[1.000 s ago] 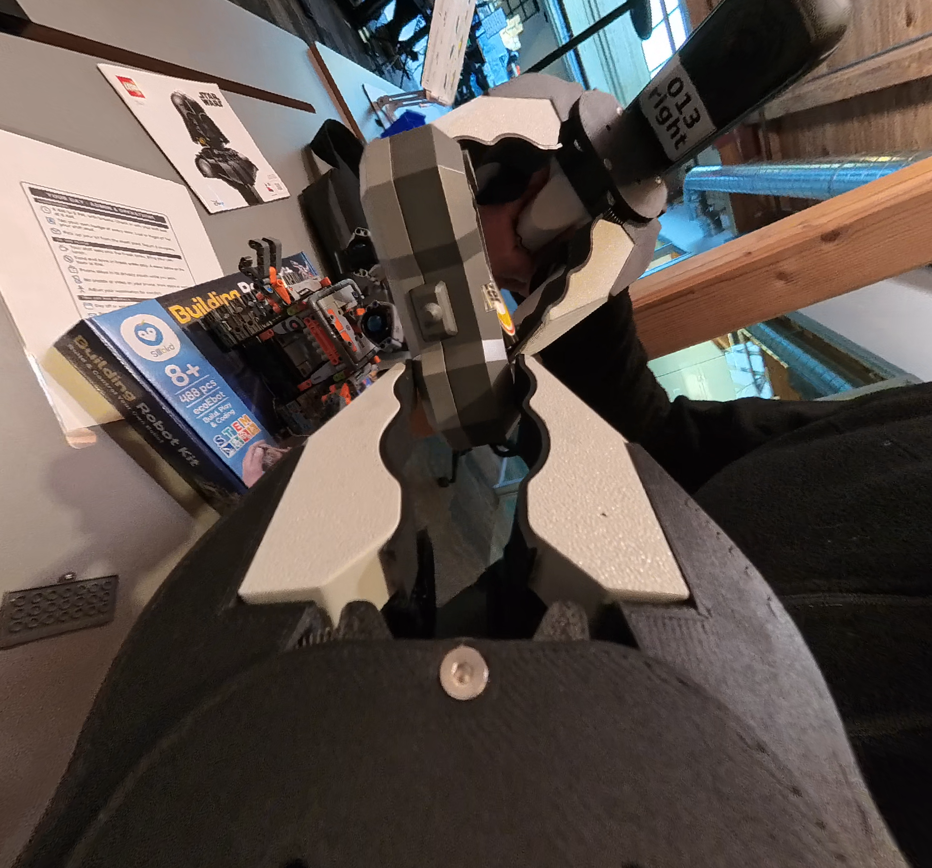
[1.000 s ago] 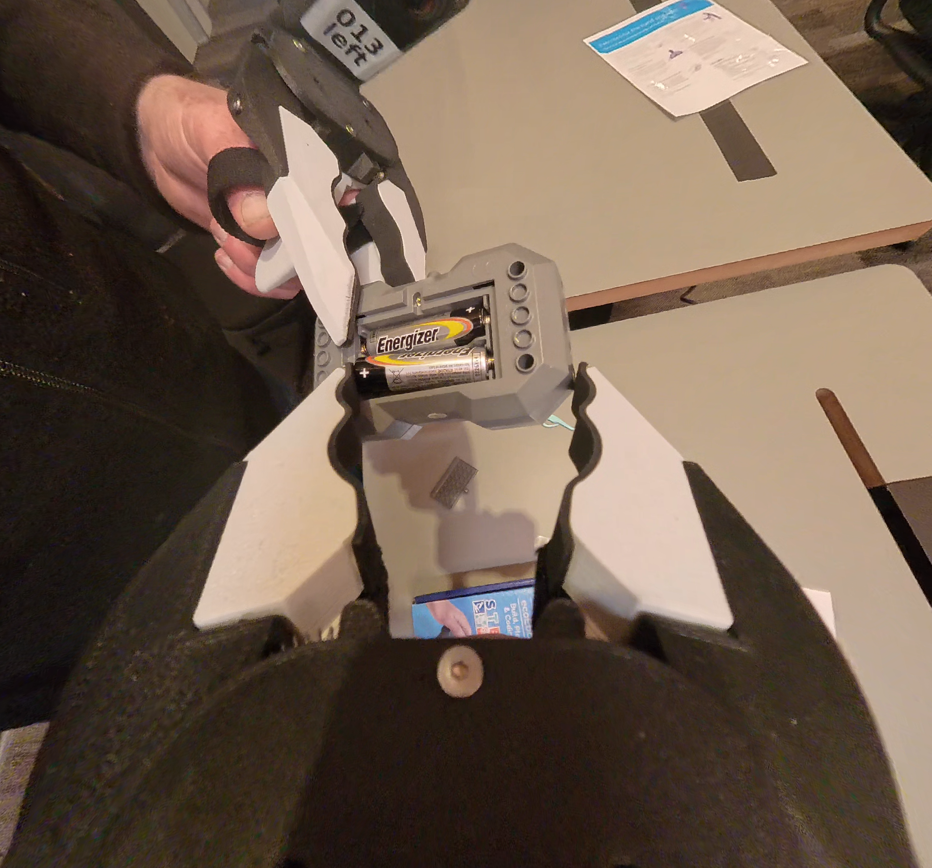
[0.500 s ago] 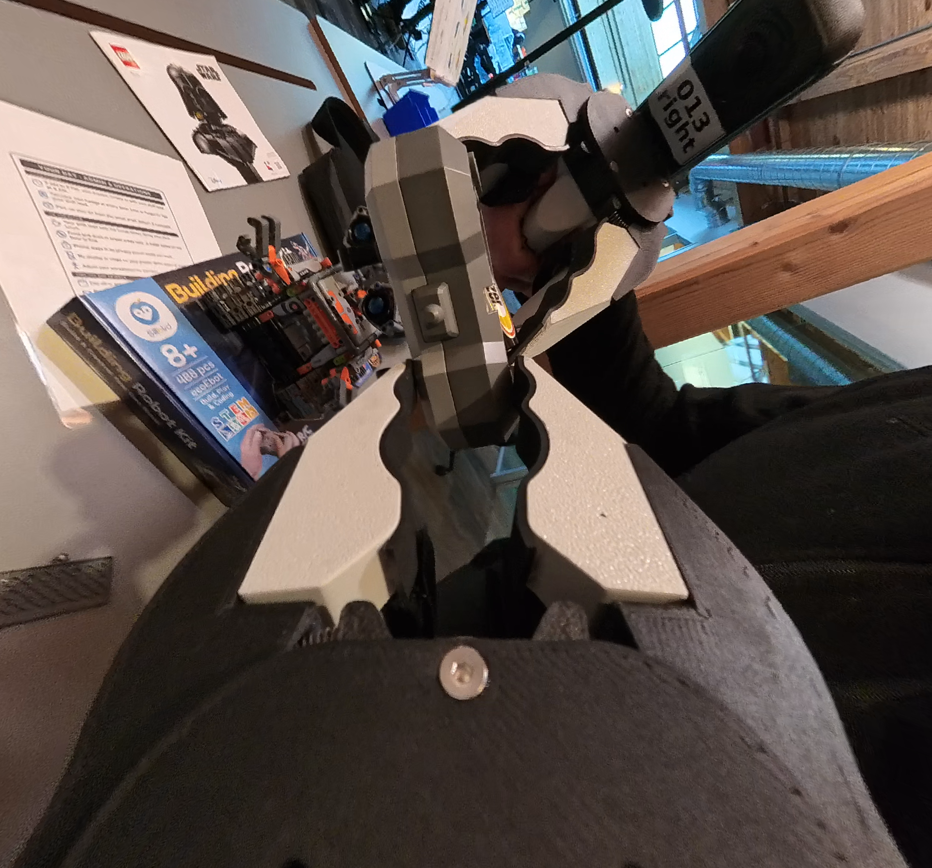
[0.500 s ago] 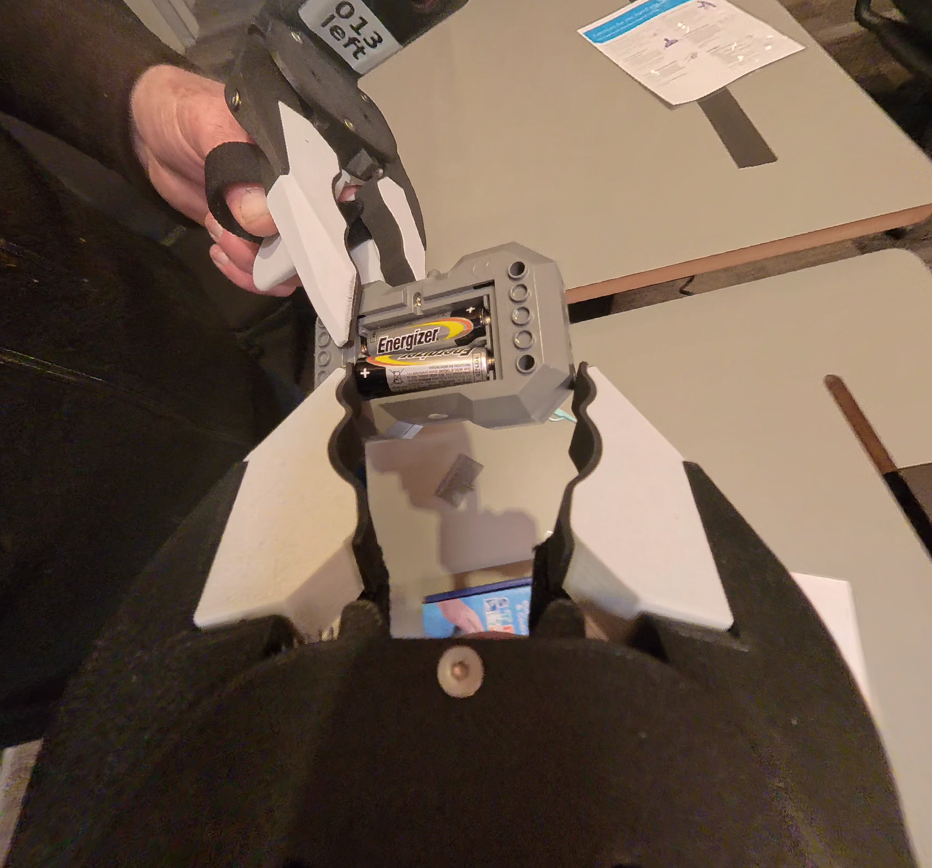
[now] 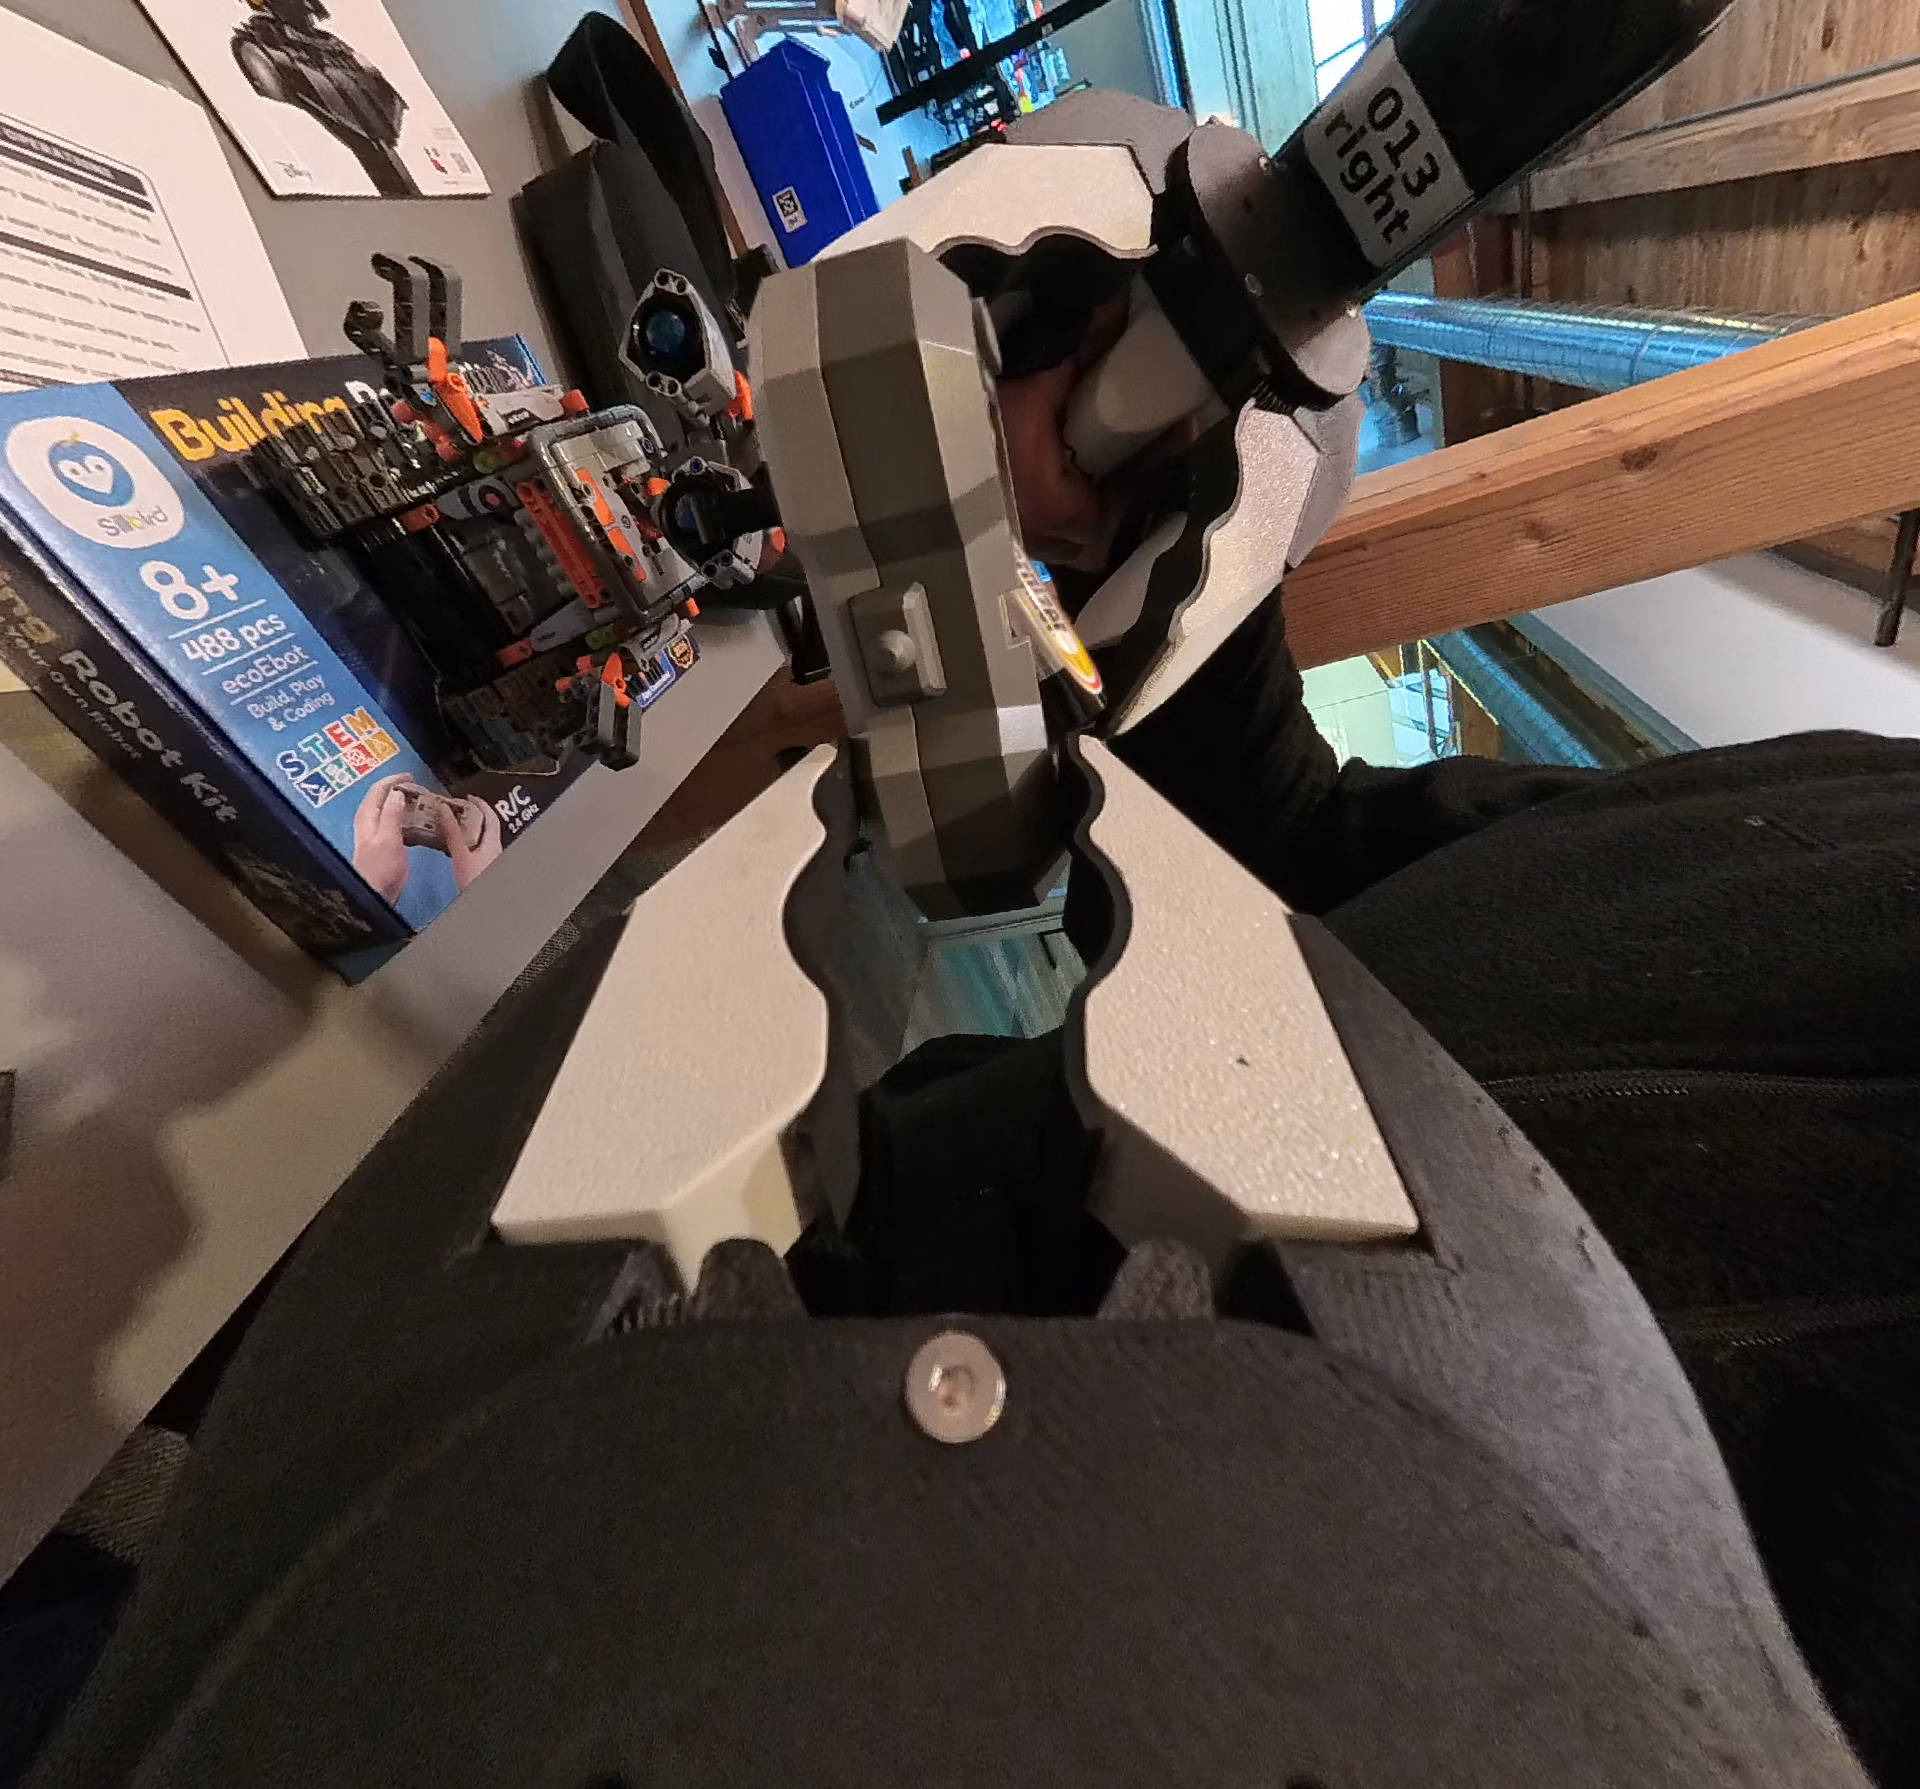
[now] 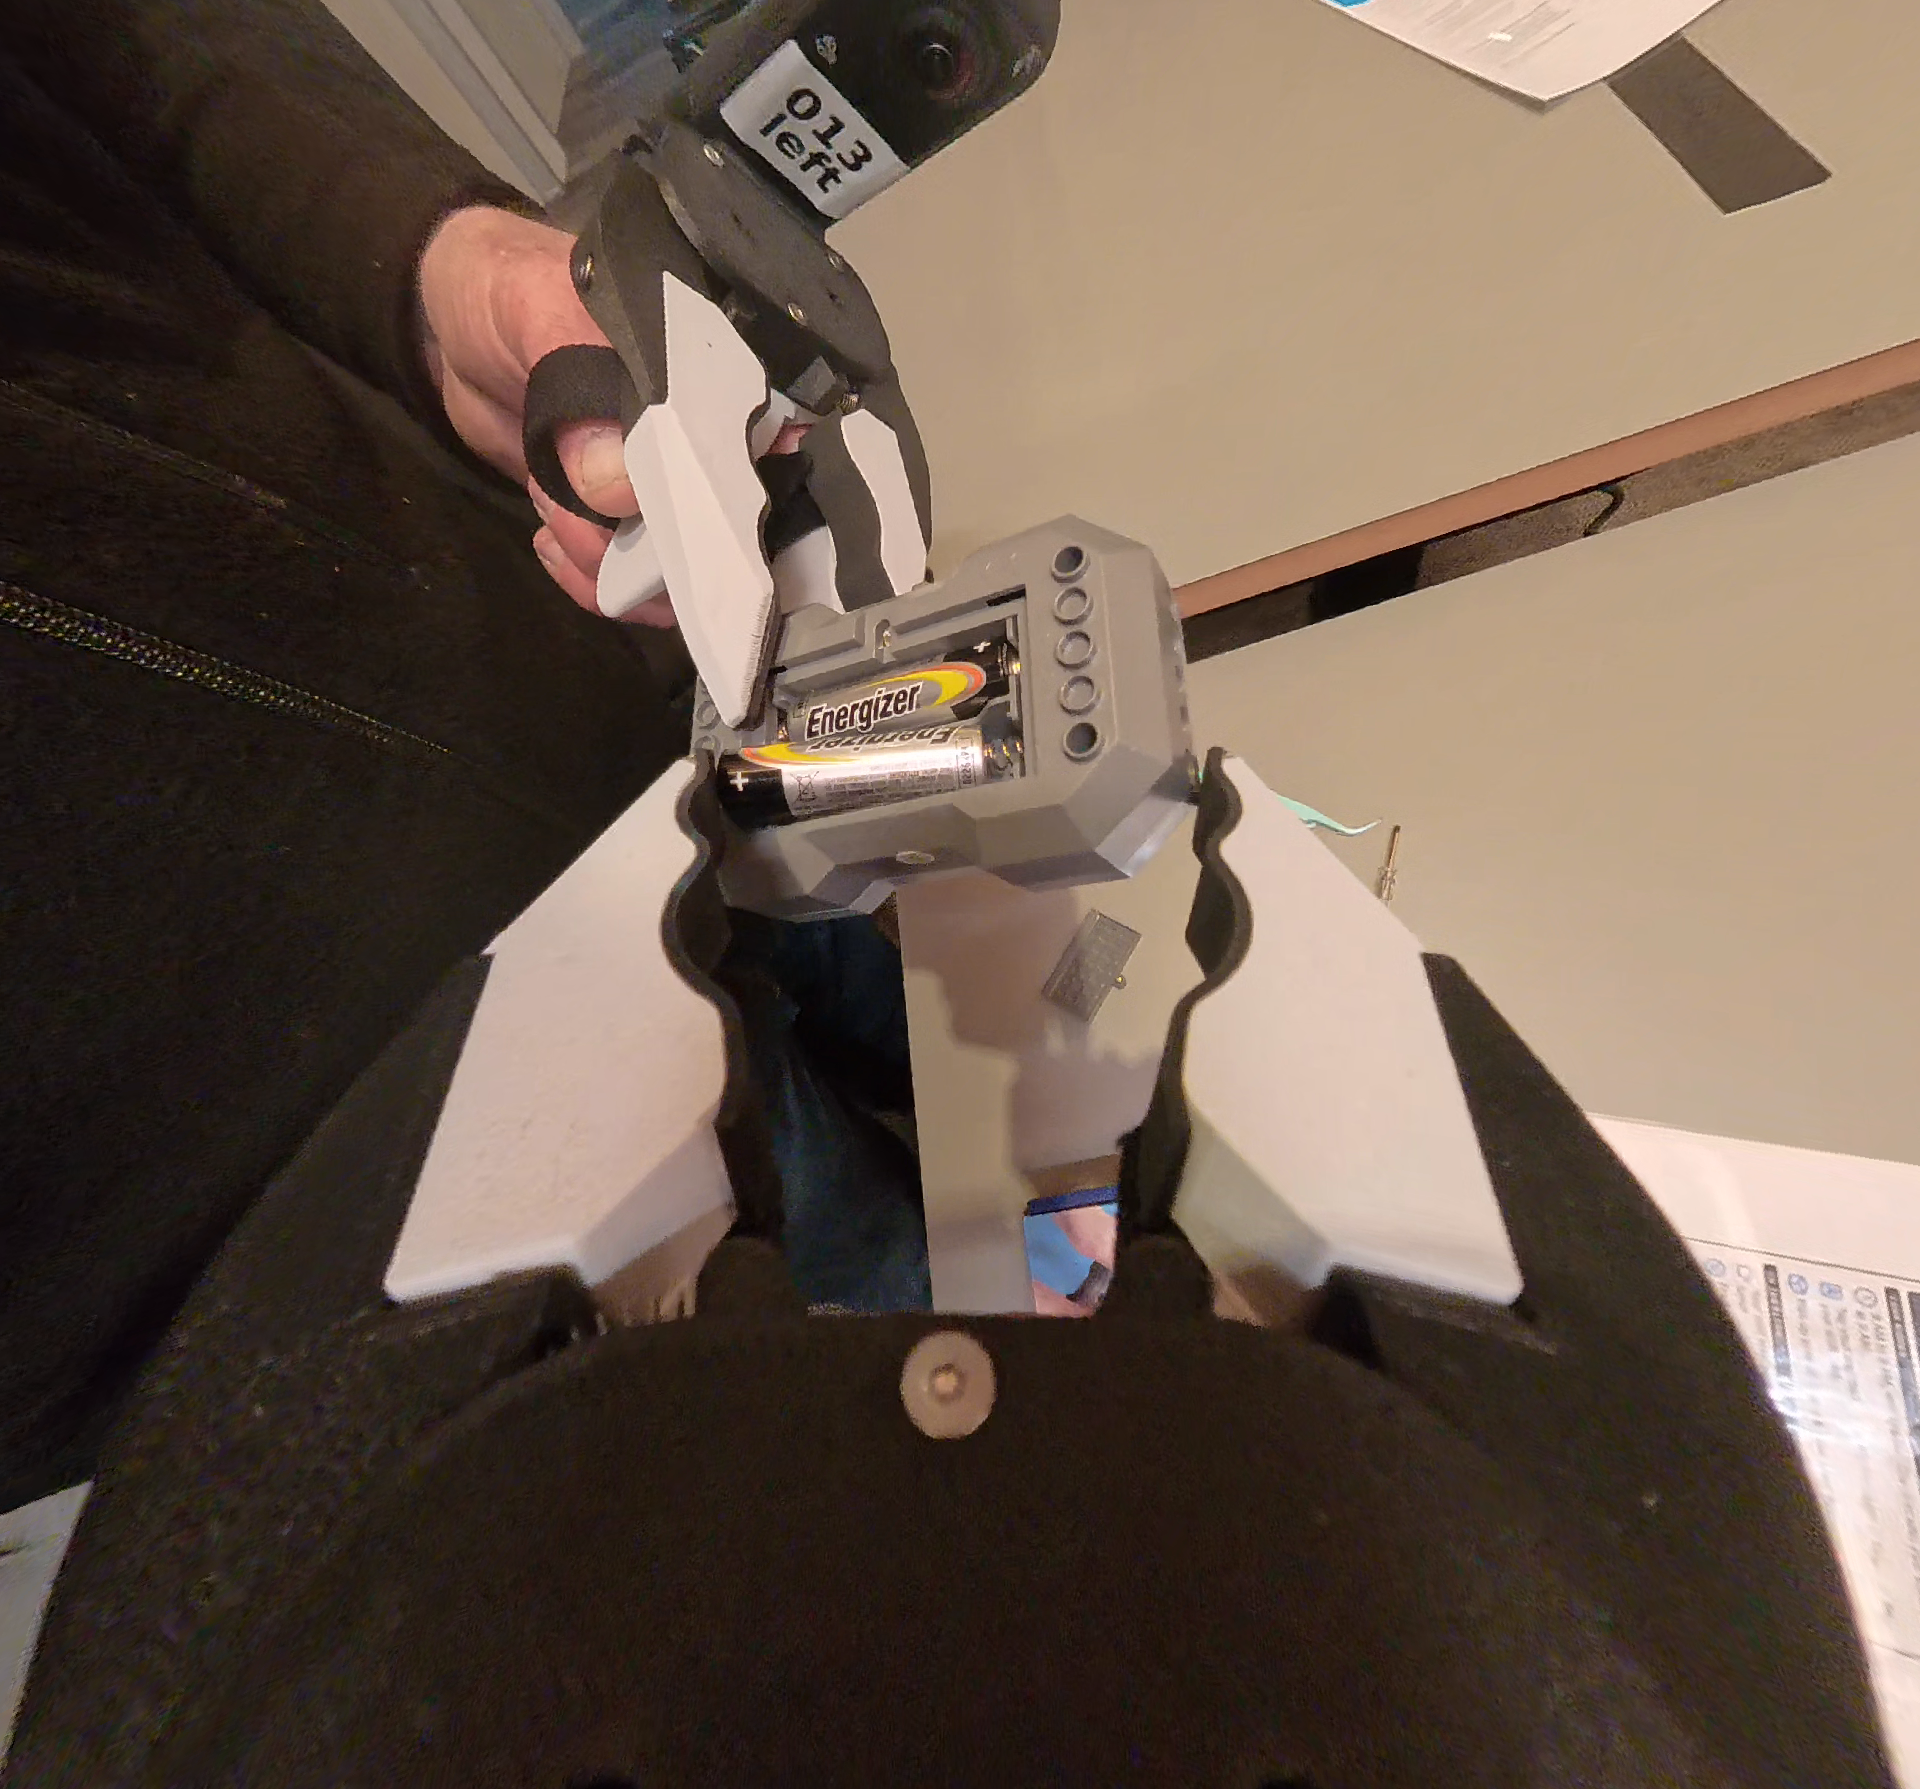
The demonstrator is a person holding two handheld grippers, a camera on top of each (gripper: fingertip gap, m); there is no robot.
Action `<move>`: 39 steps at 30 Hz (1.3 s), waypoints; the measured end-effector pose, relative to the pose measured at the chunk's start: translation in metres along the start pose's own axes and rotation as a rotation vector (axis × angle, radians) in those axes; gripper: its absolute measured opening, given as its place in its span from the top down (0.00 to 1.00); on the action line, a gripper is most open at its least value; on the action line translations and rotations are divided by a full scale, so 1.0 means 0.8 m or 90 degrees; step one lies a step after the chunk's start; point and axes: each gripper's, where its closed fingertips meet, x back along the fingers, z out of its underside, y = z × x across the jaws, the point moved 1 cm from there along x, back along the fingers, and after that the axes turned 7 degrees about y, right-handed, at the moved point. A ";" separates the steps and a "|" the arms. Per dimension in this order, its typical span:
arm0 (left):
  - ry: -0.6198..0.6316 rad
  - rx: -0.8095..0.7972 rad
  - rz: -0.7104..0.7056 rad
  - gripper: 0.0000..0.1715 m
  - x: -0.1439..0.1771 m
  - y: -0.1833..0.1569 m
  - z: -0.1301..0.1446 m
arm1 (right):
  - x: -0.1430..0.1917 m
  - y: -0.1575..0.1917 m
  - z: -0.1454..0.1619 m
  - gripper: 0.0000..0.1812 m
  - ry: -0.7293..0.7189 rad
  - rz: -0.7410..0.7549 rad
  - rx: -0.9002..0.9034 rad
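Both tongs, left (image 5: 961,783) and right (image 6: 951,794), clamped on battery box (image 6: 966,711) above tabletop (image 6: 1455,451); cover off, tilting could spill batteries (image 6: 873,742).

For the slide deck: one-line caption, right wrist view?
Both grippers clamp a grey battery box, two batteries exposed.

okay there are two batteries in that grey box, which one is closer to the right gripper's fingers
The lower battery, the one with mostly silver casing showing. It lies just beyond the right gripper; the other battery sits above it, farther in.
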 end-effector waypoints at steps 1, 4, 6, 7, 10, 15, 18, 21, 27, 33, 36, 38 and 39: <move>0.006 -0.003 -0.001 0.79 -0.001 -0.001 0.001 | 0.000 0.001 0.000 0.51 -0.001 -0.003 -0.004; 0.017 -0.003 0.003 0.79 -0.005 -0.003 0.004 | 0.000 0.001 0.004 0.53 0.006 0.002 -0.001; 0.015 -0.003 0.004 0.79 -0.008 -0.005 0.005 | -0.003 -0.001 0.009 0.54 0.012 0.011 0.003; 0.015 -0.001 -0.001 0.79 -0.008 -0.003 0.006 | -0.004 0.000 0.011 0.54 0.011 0.014 0.004; 0.018 -0.002 -0.006 0.79 -0.009 -0.003 0.013 | -0.006 0.004 0.015 0.54 0.012 0.014 0.007; 0.038 0.020 0.000 0.80 -0.008 -0.006 0.030 | -0.012 0.019 0.022 0.55 0.008 0.019 0.004; 0.049 0.027 -0.010 0.80 -0.008 -0.003 0.037 | -0.016 0.023 0.028 0.56 0.014 0.037 0.002; 0.060 0.024 -0.022 0.80 -0.011 0.001 0.041 | -0.019 0.024 0.035 0.55 0.035 0.048 0.005; 0.059 0.016 -0.014 0.80 -0.012 -0.002 0.042 | -0.017 0.026 0.034 0.54 0.035 0.043 -0.011; 0.091 -0.005 -0.019 0.80 -0.014 -0.004 0.051 | -0.008 0.036 0.035 0.56 0.054 0.001 -0.036; 0.100 -0.010 -0.012 0.80 -0.016 -0.006 0.052 | -0.003 0.036 0.038 0.55 0.076 0.000 -0.030; 0.115 -0.024 -0.010 0.80 -0.019 -0.010 0.055 | -0.004 0.035 0.043 0.54 0.096 -0.012 -0.044; 0.123 -0.032 -0.011 0.80 -0.020 -0.011 0.056 | -0.006 0.037 0.046 0.53 0.106 -0.025 -0.048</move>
